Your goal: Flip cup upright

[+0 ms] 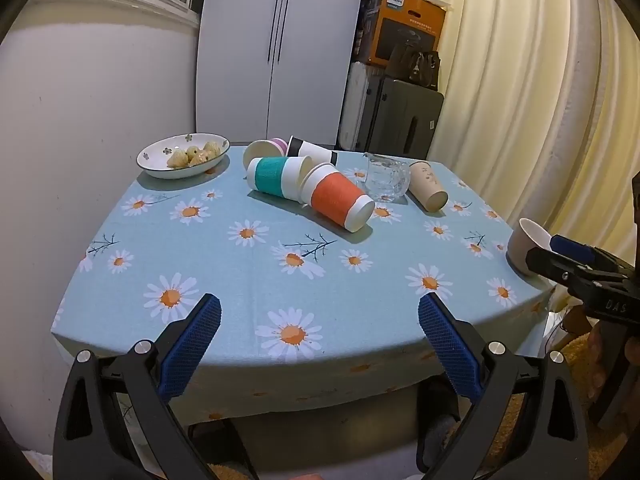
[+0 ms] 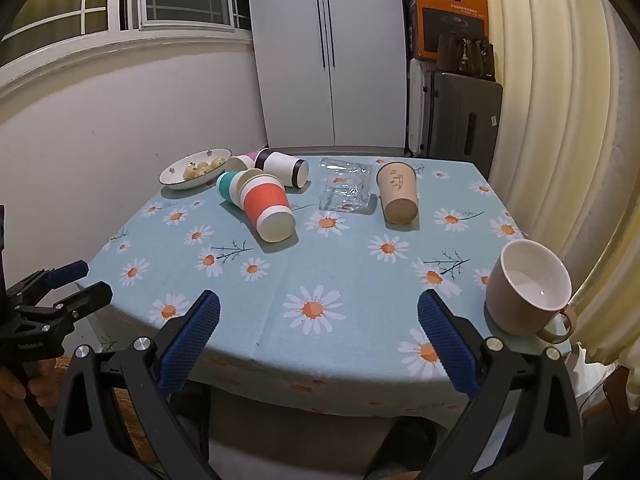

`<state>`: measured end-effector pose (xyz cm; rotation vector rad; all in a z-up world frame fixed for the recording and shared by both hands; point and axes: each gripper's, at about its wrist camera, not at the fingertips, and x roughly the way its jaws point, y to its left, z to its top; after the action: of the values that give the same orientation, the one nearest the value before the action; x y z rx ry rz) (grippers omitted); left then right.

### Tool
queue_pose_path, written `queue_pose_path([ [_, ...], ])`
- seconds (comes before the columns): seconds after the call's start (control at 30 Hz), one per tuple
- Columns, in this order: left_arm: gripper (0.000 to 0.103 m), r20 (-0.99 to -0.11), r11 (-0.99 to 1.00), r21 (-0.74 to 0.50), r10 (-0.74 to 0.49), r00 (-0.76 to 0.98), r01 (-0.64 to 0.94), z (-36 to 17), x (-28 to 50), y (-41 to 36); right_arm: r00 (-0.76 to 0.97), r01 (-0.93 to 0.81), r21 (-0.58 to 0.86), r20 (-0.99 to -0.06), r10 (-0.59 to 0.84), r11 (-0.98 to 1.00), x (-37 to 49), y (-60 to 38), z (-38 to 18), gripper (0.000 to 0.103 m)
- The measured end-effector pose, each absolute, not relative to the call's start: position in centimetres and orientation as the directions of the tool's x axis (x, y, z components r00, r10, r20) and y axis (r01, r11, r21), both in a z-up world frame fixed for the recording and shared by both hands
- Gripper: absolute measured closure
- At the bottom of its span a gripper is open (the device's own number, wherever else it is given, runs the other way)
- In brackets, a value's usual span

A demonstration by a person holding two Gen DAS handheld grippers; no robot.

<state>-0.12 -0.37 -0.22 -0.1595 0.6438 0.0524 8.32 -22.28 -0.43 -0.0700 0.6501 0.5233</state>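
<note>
Several cups lie on their sides at the far part of the table: an orange-banded cup point(image 1: 340, 200) point(image 2: 268, 210), a teal-banded cup point(image 1: 276, 178) point(image 2: 228, 186), a black-banded cup point(image 1: 312, 150) point(image 2: 284, 168), a pink-banded cup point(image 1: 266, 148), a glass mug point(image 1: 386, 178) point(image 2: 346, 190) and a beige cup point(image 1: 428, 186) point(image 2: 398, 192). A beige mug point(image 2: 528, 288) point(image 1: 528, 246) stands upright at the near right edge. My left gripper point(image 1: 320, 320) is open and empty over the near edge. My right gripper point(image 2: 318, 318) is open and empty, left of the mug.
A bowl of pastries point(image 1: 184, 155) point(image 2: 196, 168) sits at the far left of the daisy tablecloth point(image 1: 248, 280) point(image 2: 360, 280). A white cabinet point(image 1: 276, 48), stacked boxes and a suitcase point(image 1: 404, 120) stand behind the table. A curtain point(image 2: 560, 100) hangs on the right.
</note>
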Motion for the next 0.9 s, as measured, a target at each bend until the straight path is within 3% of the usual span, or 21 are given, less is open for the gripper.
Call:
queue_pose_path([
  [0.9, 0.007, -0.614, 0.987, -0.129, -0.003, 0.789, -0.097, -0.44, 0.05, -0.50, 0.665, -0.486, 0.097, -0.604, 0.440, 0.868, 8.18, -22.23, -0.65, 0.005],
])
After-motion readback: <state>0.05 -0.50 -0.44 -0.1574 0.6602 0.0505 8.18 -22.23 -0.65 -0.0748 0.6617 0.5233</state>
